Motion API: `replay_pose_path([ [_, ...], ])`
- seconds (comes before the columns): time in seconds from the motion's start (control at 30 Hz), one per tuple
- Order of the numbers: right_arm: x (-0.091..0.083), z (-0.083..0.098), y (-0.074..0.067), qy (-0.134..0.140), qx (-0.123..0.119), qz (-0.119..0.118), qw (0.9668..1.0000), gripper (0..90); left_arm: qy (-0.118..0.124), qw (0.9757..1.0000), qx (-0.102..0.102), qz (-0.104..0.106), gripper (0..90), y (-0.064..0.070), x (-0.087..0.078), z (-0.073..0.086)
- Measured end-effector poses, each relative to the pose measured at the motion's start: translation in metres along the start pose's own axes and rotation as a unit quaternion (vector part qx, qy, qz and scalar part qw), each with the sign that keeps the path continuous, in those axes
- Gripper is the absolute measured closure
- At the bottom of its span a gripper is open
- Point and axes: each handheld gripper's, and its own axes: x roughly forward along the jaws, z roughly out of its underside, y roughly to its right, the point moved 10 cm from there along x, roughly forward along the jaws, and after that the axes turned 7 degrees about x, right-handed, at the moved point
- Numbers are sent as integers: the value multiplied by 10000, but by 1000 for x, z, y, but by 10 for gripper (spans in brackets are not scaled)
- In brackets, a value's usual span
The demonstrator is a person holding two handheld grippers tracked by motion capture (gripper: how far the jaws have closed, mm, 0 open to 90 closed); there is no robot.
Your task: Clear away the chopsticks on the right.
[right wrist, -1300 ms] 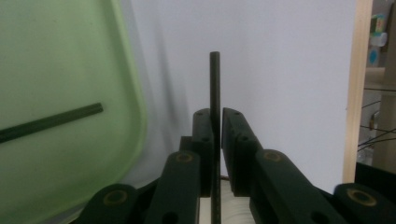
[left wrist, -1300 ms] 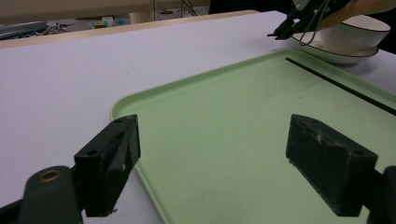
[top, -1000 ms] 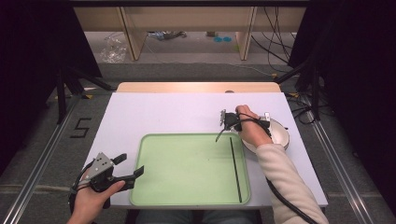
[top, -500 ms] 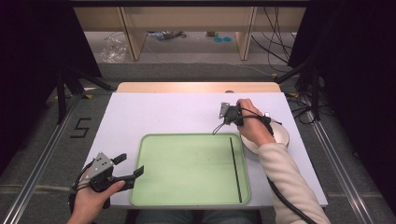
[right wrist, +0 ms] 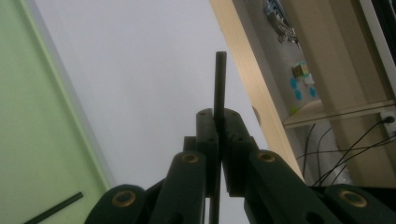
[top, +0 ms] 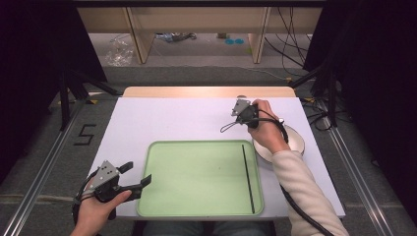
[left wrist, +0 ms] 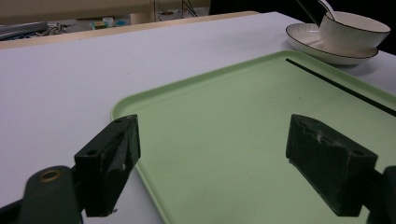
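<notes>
A green tray (top: 196,142) lies on the white table near the front edge. One thin black chopstick (top: 248,177) rests along its right side, also seen as a chopstick (left wrist: 336,84) in the left gripper view. My right gripper (top: 242,110) hangs above the table beyond the tray's far right corner, shut on a second black chopstick (right wrist: 219,84) that sticks out past its jaws (right wrist: 218,116). My left gripper (top: 136,174) stays low at the tray's near left corner, open and holding nothing (left wrist: 215,158).
A white bowl (left wrist: 355,32) with a spoon (left wrist: 327,7) in it stands on a white plate (top: 295,142) just right of the tray. A wooden strip (top: 206,91) edges the far side of the table. Cables trail off at the right.
The right hand has lifted from beside the plate and drifted up and slightly left in the high view, carrying the chopstick. The left hand has stayed put.
</notes>
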Motion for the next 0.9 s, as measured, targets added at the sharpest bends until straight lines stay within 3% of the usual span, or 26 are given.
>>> replay_pose_path([
  [0.07,-3,-1,3,125,241,-3,9996,881,-4,10000,3,-1,176,0,0,0],
  [0.1,-3,-1,3,125,241,-3,9996,881,-4,10000,3,-1,176,0,0,0],
  [0.23,-12,-8,7,391,700,-116,9967,881,-4,10000,5,-6,176,0,0,0],
  [0.43,-19,-16,9,637,1006,-128,9928,881,-5,10000,10,-9,176,0,0,0],
  [0.53,-22,-19,11,777,1303,-172,9883,881,-3,10000,5,-8,176,0,0,0],
  [0.6,-24,-21,11,818,1368,-208,9870,881,-2,10000,3,-7,176,0,0,0],
  [0.77,-33,-28,18,1111,1839,-208,9764,881,-6,10000,6,-7,176,0,0,0],
  [0.83,-36,-30,19,1164,1935,-273,9738,881,-4,10000,12,-13,176,0,0,0],
  [0.87,-38,-31,20,1233,2062,-233,9704,881,-4,10000,7,-12,176,0,0,0],
  [0.9,-38,-31,20,1233,2062,-233,9704,881,-4,10000,7,-12,176,0,0,0],
])
